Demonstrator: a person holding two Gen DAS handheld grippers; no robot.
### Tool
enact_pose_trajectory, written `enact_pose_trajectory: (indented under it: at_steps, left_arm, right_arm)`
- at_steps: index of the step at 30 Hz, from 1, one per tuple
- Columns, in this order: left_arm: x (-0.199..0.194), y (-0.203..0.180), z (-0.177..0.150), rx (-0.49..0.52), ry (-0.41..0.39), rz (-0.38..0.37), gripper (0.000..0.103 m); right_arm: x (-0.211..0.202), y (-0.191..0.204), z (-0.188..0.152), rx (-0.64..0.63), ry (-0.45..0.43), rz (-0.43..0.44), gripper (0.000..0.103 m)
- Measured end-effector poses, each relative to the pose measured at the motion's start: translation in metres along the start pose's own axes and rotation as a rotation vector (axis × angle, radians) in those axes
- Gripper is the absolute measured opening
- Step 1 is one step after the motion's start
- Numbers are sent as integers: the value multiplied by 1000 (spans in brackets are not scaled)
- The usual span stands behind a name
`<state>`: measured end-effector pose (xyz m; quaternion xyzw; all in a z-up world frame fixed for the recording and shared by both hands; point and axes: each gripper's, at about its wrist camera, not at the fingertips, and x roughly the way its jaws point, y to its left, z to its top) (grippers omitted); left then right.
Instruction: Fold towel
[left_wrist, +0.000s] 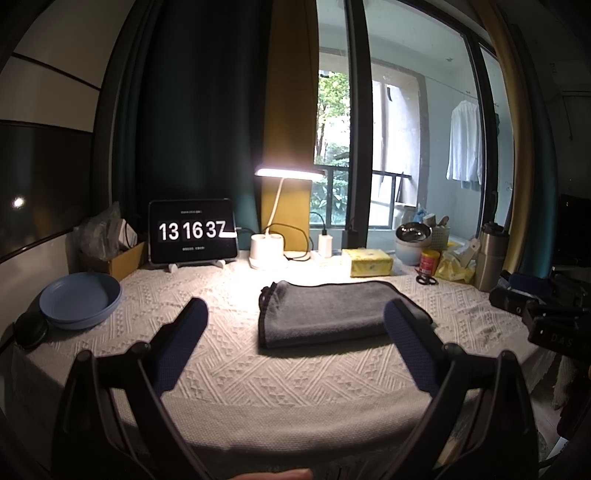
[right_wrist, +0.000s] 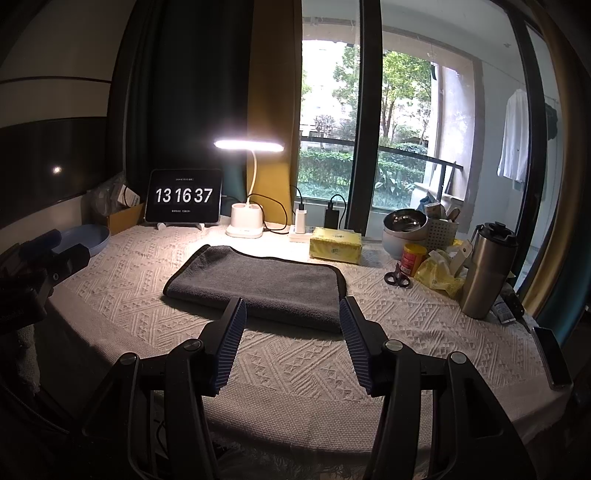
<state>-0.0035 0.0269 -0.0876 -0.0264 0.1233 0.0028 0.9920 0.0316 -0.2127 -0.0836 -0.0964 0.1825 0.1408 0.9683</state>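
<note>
A grey towel (left_wrist: 328, 314) with a dark edge lies folded flat on the white patterned tablecloth (left_wrist: 229, 365). It also shows in the right wrist view (right_wrist: 258, 284). My left gripper (left_wrist: 295, 314) is open and empty, held above the table just before the towel's near left part. My right gripper (right_wrist: 291, 310) is open and empty, above the towel's near edge. Each gripper shows at the edge of the other's view, the right one (left_wrist: 543, 314) and the left one (right_wrist: 40, 258).
At the back stand a tablet clock (left_wrist: 192, 232), a lit desk lamp (left_wrist: 267, 254) and a yellow tissue pack (left_wrist: 369, 262). A blue bowl (left_wrist: 79, 299) sits at the left. Scissors (right_wrist: 397, 278), a red can (right_wrist: 413, 258), a steel tumbler (right_wrist: 487, 269) and a phone (right_wrist: 552, 356) are at the right.
</note>
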Motion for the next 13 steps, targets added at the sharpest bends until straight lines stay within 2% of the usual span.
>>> enact_pose_trajectory:
  at_steps: [10,13]
  left_arm:
    - [2,2,-1,3,12,30,97]
    - [7,-4,2,52,19,61,97]
  right_arm:
    - [0,2,0,1,-1,4,56]
    - [3,2,-1,7,5,6,56]
